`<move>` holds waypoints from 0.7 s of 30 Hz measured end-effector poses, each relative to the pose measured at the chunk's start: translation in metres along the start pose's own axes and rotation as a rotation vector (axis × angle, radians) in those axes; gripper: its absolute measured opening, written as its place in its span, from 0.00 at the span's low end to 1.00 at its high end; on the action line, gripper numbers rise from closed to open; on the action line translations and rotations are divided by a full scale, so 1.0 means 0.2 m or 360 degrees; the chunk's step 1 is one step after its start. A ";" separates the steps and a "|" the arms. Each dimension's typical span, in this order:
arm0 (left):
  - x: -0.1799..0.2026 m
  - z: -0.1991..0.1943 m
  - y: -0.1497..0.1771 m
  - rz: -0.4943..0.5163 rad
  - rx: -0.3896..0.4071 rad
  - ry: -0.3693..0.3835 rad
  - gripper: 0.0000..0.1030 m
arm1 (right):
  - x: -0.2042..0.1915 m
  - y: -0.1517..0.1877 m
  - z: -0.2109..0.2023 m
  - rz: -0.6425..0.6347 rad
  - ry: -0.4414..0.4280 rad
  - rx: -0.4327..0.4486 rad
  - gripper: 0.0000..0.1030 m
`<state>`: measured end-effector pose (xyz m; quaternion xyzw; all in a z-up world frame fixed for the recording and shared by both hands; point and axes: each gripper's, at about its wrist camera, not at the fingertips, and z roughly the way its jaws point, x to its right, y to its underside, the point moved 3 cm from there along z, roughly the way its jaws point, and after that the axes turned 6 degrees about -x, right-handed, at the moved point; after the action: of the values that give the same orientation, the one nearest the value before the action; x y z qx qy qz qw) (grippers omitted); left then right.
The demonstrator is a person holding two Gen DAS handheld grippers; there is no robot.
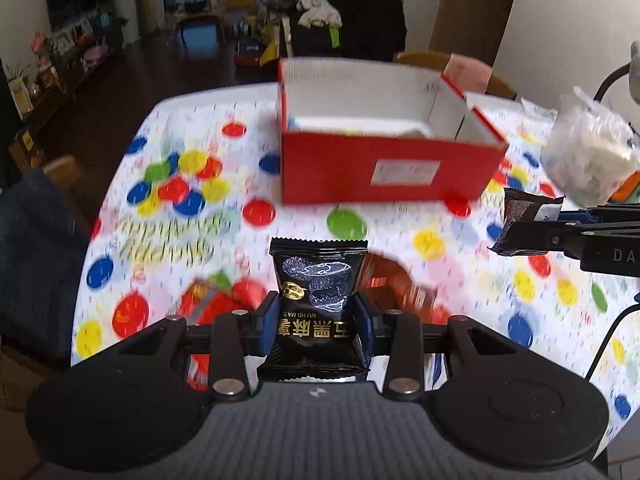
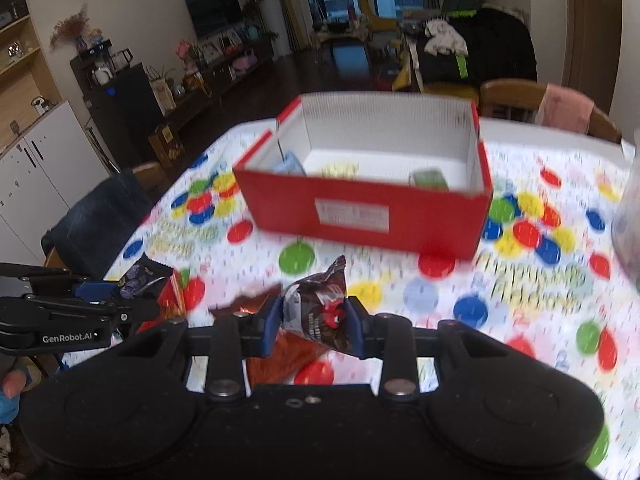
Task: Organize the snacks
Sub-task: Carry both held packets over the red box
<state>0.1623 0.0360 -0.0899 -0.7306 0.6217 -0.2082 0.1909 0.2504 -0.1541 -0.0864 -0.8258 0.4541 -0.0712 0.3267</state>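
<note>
I have my left tongs [image 1: 316, 322] clamped on a black snack packet [image 1: 318, 304] and my right tongs [image 2: 314, 322] clamped on a dark crinkled snack packet [image 2: 316, 312] printed with a red figure; both packets hang clear above the bench [image 1: 460, 280], with the red box [image 2: 368, 216] ahead at 12 o'clock, well apart from both. The step in hand, as I judge it, is carrying both packets to the box. To do it well: keep each clamp firm, pass the packets over the near red wall with room to spare, and let go only once each is above the white interior, away from the items already lying on its floor. Bring the tongs in side by side so they do not collide at the opening. The black packet stands with its long axis running 6 to 12 o'clock in the left wrist view, serrated top edge toward the box, print upside down to me. The dark packet tilts, long axis roughly 7 to 1 o'clock in the right wrist view, its pinched end pointing up toward the box.
</note>
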 end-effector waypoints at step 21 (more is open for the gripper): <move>0.16 0.04 -0.57 0.0031 0.0118 0.0020 0.38 | 0.25 -0.43 0.02 0.0048 0.0047 0.0179 0.33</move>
<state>0.2648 0.0226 -0.0336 -0.7156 0.6218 -0.2338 0.2159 0.3406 -0.1601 -0.0462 -0.7981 0.4665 -0.1038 0.3668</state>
